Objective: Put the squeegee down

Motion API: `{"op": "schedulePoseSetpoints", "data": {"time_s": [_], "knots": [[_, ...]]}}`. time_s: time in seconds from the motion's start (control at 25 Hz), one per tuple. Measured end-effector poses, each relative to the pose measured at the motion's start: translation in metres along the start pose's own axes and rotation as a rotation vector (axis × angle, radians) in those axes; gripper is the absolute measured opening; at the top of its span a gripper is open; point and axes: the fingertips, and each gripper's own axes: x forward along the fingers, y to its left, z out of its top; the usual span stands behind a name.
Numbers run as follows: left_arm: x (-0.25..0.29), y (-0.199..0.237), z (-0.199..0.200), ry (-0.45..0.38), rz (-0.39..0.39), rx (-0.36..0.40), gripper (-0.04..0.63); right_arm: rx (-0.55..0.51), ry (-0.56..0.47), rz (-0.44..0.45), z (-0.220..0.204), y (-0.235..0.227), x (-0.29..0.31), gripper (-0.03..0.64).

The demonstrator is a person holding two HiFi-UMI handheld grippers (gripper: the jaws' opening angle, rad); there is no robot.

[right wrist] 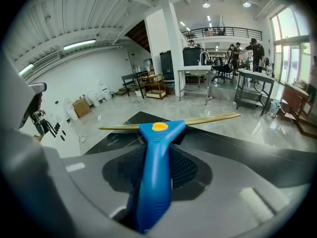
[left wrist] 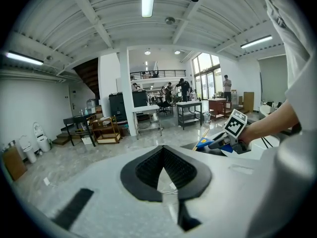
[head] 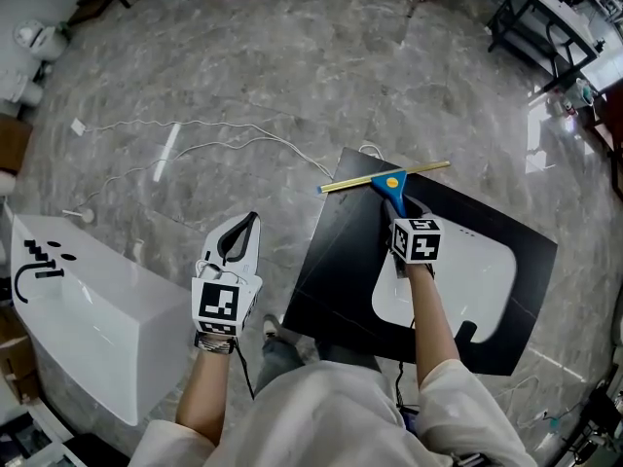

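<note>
At left, beside a white box (head: 88, 309), we hold the left gripper (head: 248, 227) over the marble floor (head: 292, 86) — its fingers together on nothing. At right, the right gripper (head: 397, 205) has its fingers clamped on the blue handle of the squeegee (head: 387, 180), whose gold blade sits at the far edge of a black board (head: 331, 270) — touching or not, we cannot tell.
</note>
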Motion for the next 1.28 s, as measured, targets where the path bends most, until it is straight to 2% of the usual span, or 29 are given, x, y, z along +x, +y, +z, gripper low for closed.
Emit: {"op": "schedulePoseSetpoints", "data": {"time_s": [0.6,0.76,1.04,1.28], "knots": [[-0.013,-0.003,-0.015,0.020,0.015,-0.015,0.005,0.014,0.041,0.045,-0.011,0.001,0.005,0.141],[-0.017,-0.005,-0.018,0.029,0.017,-0.020,0.005,-0.005,0.020,0.048,-0.006,0.001,0.002,0.199],[-0.026,-0.014,-0.018,0.025,0.010,-0.027,0.005,0.021,0.000,0.006,-0.002,-0.005,-0.010,0.286],[-0.038,-0.018,-0.032,0.023,-0.002,-0.036,0.005,0.016,-0.017,-0.018,-0.002,-0.001,-0.031,0.282]]}}
